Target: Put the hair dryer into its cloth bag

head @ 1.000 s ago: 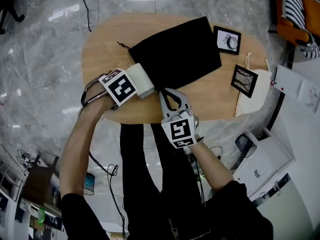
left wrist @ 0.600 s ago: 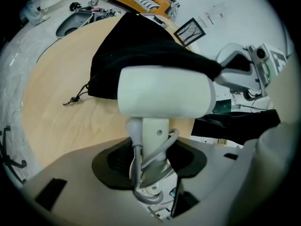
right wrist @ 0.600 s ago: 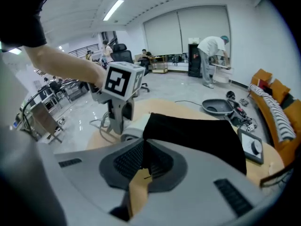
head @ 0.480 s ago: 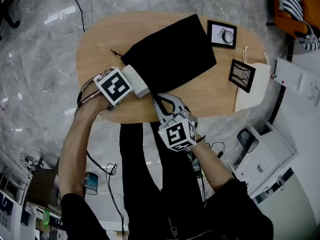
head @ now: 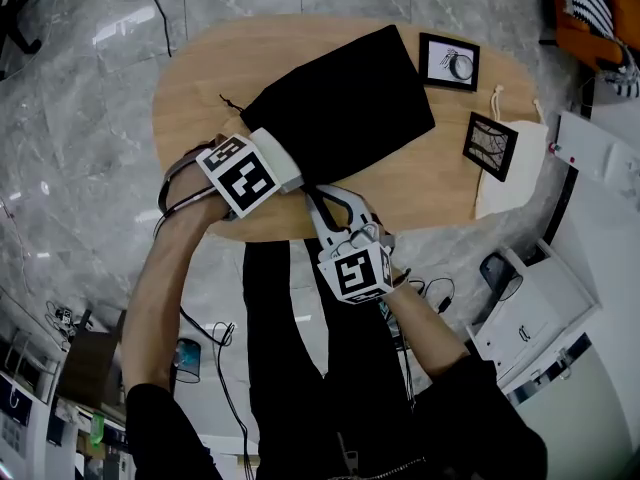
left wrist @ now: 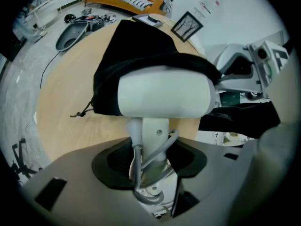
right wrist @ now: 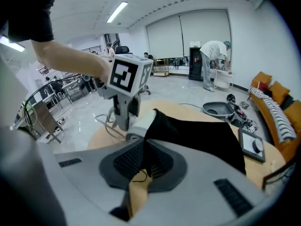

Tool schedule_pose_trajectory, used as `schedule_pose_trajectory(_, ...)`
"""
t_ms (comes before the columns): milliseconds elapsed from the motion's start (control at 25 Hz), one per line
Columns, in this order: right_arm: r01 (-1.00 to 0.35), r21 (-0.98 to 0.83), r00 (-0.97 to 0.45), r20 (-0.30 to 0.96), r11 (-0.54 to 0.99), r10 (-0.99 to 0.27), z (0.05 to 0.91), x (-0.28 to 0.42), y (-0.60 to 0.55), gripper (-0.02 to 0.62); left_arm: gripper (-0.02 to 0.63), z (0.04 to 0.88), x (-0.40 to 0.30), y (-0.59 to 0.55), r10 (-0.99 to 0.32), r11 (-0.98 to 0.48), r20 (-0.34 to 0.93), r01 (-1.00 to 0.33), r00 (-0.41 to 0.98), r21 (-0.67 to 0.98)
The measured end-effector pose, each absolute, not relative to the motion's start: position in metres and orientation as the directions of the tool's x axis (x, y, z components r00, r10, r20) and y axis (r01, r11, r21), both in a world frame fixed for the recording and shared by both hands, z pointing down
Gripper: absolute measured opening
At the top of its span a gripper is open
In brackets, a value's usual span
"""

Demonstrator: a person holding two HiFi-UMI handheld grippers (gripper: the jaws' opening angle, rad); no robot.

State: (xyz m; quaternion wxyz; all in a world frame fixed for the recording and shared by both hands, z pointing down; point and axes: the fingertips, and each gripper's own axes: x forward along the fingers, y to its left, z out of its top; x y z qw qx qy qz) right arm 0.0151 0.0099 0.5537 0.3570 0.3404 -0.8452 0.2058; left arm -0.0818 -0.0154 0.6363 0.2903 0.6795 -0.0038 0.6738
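Observation:
A black cloth bag lies across the middle of the oval wooden table. The white hair dryer lies at the bag's near-left mouth, its nose under the cloth. My left gripper is shut on the dryer's handle, with the grey cord looped between the jaws. In the left gripper view the bag's hem drapes over the dryer's body. My right gripper is shut on the bag's mouth edge, just right of the dryer, holding the cloth up.
Two black-framed pictures lie at the table's far right. A cream cloth bag hangs over the right edge. A grey case lies on the floor and an orange sofa stands beyond. A person stands far off.
Both grippers keep their grips in almost the same place. The bag's hem sits slightly further over the dryer's body than a second ago.

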Motion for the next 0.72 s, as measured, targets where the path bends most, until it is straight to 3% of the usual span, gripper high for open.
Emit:
schedule_pose_trajectory(280,-0.618,-0.189,-0.595,0.747,0.763,-0.297,0.557,-0.002,0.032,0.025,0.219,0.648,-0.063,0.005,0.435,-0.8,0.891,-0.399,0.127,0.447)
schedule_pose_trajectory(440,-0.624,-0.204,-0.592,0.754,0.754,-0.285,0.564,-0.001,0.039,0.025,0.219,0.647,-0.056,-0.004,0.412,-0.765,0.89,-0.457,0.193,0.453)
schedule_pose_trajectory(720,-0.612,-0.221,-0.596,0.76,0.759,-0.26,0.568,-0.007,0.047,0.025,0.222,0.653,-0.032,0.002,0.394,-0.774,0.892,-0.443,0.224,0.453)
